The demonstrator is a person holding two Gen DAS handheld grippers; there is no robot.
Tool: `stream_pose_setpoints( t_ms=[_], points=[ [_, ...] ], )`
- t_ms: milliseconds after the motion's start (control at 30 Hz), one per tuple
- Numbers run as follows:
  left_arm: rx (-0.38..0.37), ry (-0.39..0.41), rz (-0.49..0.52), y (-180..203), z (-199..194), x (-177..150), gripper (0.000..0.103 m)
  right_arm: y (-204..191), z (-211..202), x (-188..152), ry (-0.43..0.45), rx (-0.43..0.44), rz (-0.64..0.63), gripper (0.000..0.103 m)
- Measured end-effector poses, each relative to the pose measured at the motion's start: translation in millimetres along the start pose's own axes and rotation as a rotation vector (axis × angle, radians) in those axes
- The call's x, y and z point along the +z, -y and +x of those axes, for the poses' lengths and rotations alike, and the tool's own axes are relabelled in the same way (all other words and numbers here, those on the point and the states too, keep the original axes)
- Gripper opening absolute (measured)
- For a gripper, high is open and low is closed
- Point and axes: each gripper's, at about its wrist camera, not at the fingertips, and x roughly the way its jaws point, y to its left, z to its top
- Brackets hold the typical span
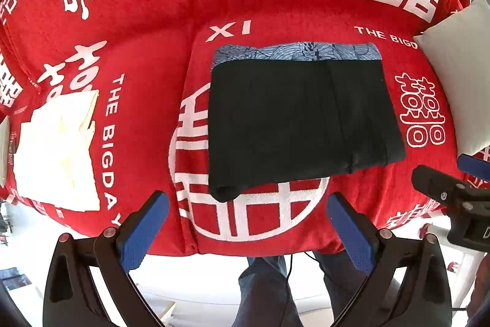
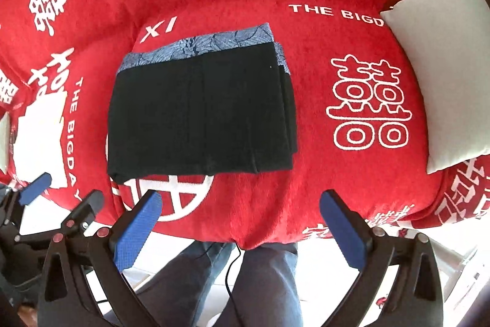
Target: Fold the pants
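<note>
The black pants (image 1: 300,121) lie folded into a flat rectangle on the red blanket (image 1: 147,51), with a blue patterned waistband (image 1: 294,51) along the far edge. They also show in the right wrist view (image 2: 199,112). My left gripper (image 1: 248,204) is open and empty, held above the blanket's near edge just short of the pants. My right gripper (image 2: 240,204) is open and empty, near the front edge, to the right of the pants. The right gripper's fingers (image 1: 441,186) show at the right of the left wrist view.
A folded cream cloth (image 1: 61,149) lies on the blanket to the left of the pants. A white pillow (image 1: 459,72) rests at the right. The blanket carries white characters and lettering. The person's legs (image 2: 263,281) and a black cable are below the front edge.
</note>
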Motion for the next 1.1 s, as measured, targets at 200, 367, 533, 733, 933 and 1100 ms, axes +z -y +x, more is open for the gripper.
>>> stream_pose_setpoints(
  t_ms=[200,367,533,733,933,1100],
  points=[
    [-0.008,0.01,0.005,-1.0,-6.8,-1.1,0.103,-2.4,-4.2,-6.7,-0.01,-0.017,-0.001,0.103],
    [-0.006,0.014,0.018,4.2,-10.7,-3.4,0.103,-0.8,-6.9,-9.9,-0.013,-0.022,0.006,0.103],
    [-0.005,0.018,0.02,6.5,-13.5,-4.6,0.103,2.3,-9.9,-9.8,-0.009,-0.019,0.014,0.103],
    [0.0,0.021,0.025,9.3,-16.2,-5.7,0.103,2.5,-12.1,-9.9,-0.005,-0.015,0.011,0.103],
    [0.005,0.023,0.027,8.5,-17.5,-5.9,0.103,-1.2,-15.1,-10.1,0.002,-0.015,0.0,0.103],
    [0.006,0.024,0.026,8.7,-18.8,-5.9,0.103,-4.3,-15.8,-8.8,0.003,-0.017,-0.007,0.103]
  ],
)
